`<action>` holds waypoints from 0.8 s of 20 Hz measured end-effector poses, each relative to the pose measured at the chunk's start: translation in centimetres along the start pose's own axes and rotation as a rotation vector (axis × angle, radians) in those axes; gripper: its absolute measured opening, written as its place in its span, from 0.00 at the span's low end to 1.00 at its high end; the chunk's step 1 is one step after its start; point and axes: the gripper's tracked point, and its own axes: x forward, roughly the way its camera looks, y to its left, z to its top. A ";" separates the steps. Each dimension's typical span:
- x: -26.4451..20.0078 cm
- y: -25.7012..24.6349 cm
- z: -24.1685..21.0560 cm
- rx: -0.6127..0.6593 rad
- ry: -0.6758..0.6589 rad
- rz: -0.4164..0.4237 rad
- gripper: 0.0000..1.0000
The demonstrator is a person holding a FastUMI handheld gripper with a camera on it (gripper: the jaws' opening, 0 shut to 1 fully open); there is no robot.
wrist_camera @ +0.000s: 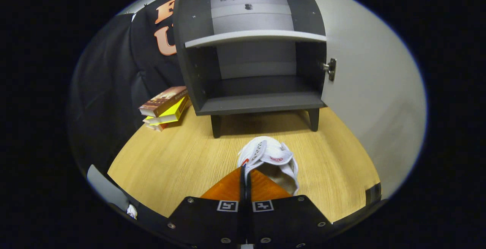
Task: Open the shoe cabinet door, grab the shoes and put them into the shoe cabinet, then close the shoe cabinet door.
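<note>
One step looks done: the shoe cabinet [258,66] stands open, door [364,89] swung right. The claw [246,173] pinches the white shoe's [271,158] edge above the desk [182,158]; placing and closing remain.

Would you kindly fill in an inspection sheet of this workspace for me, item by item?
Surface: wooden tabletop, bare in front of the cabinet.
Job's things: shoe cabinet stands on short legs with its door swung open; both shelves look empty. White shoe is pinched at its edge by the fingers, short of the cabinet.
Clutter: stack of books beside the cabinet.
Grippers: gripper shut on the shoe's edge, fingers pressed together.
Cables: nothing seen.
Surroundings: black cloth wall behind the books.
</note>
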 end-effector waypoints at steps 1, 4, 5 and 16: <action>-0.6 0.1 1.6 0.000 -0.026 -0.001 0.00; -2.8 0.2 6.3 -0.009 -0.105 -0.005 0.00; -3.5 0.3 7.7 -0.015 -0.130 -0.009 0.00; -9.0 0.7 17.9 -0.056 -0.312 -0.019 0.00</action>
